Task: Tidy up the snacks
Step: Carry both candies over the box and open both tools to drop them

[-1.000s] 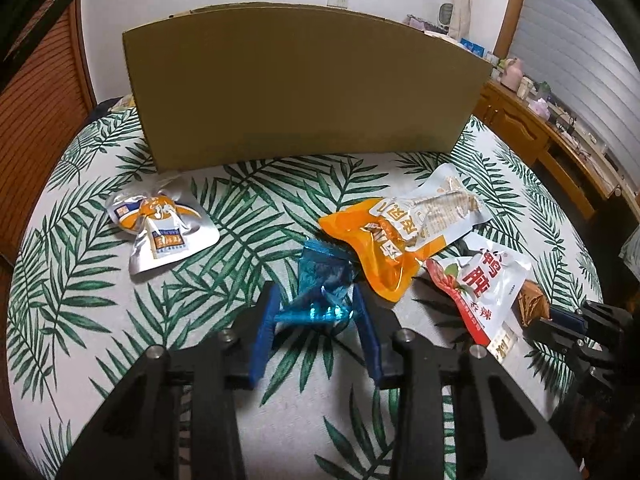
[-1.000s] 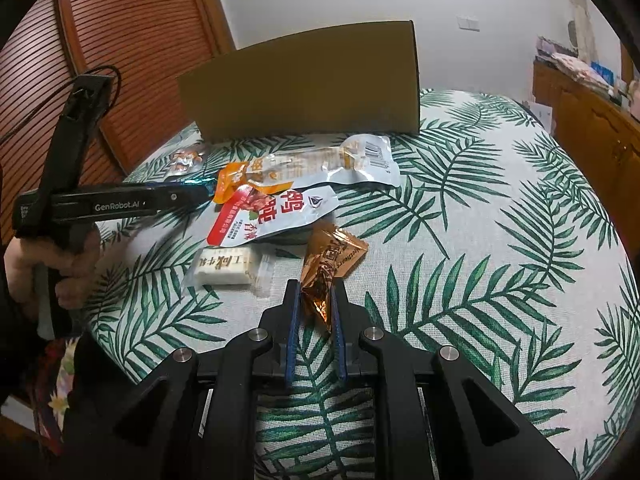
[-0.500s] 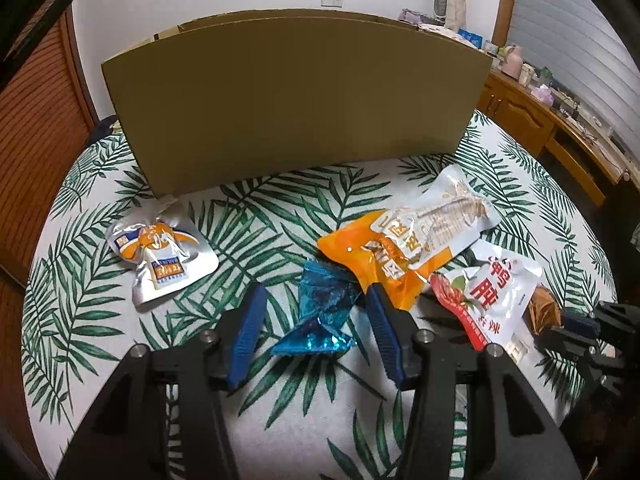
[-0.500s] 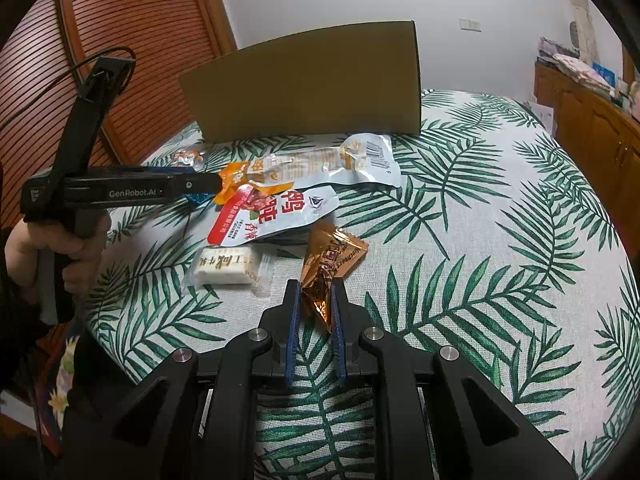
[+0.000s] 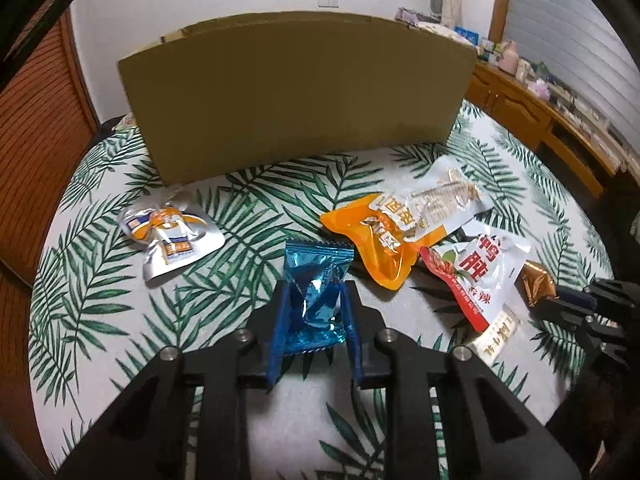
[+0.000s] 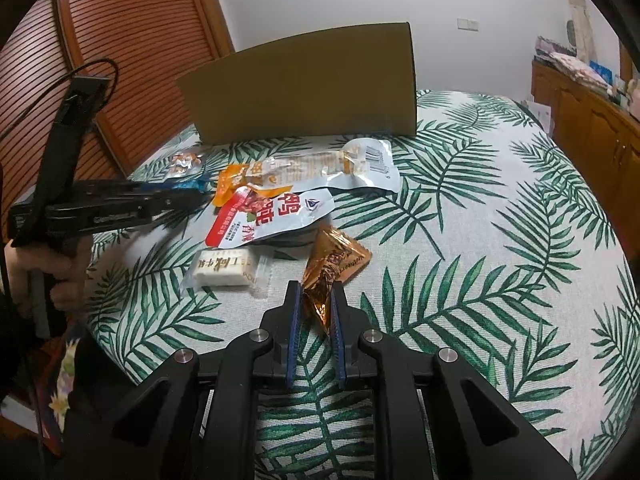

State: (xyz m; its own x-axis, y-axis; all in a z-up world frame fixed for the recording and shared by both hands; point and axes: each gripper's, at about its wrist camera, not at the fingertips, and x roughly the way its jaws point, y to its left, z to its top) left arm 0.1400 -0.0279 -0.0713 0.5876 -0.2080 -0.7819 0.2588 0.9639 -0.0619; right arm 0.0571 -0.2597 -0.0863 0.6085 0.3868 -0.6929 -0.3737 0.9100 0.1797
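Since the earlier frames the left gripper has just closed its jaws on the blue candy wrapper, which now stands pinched between the blue pads, its long axis running away from the camera toward the cardboard box. Across the same span the right gripper has kept its place, clamped on the near tip of the gold wrapper, whose wider far end seems to rest on the leaf-print tablecloth.

Both held snacks lie straight ahead of their grippers, and the box stands at the far side of the table, its plain wall facing both cameras; its opening is not visible from here. The left gripper looks the nearer to it.

Between the left gripper and the box the cloth is bare, with the silver pouch off to the left and the orange packet and red-and-white packet to the right. The right gripper's straight line to the box crosses that pile, with the white bar just left of it, so lifting before travelling seems wise; wide open cloth lies to its right
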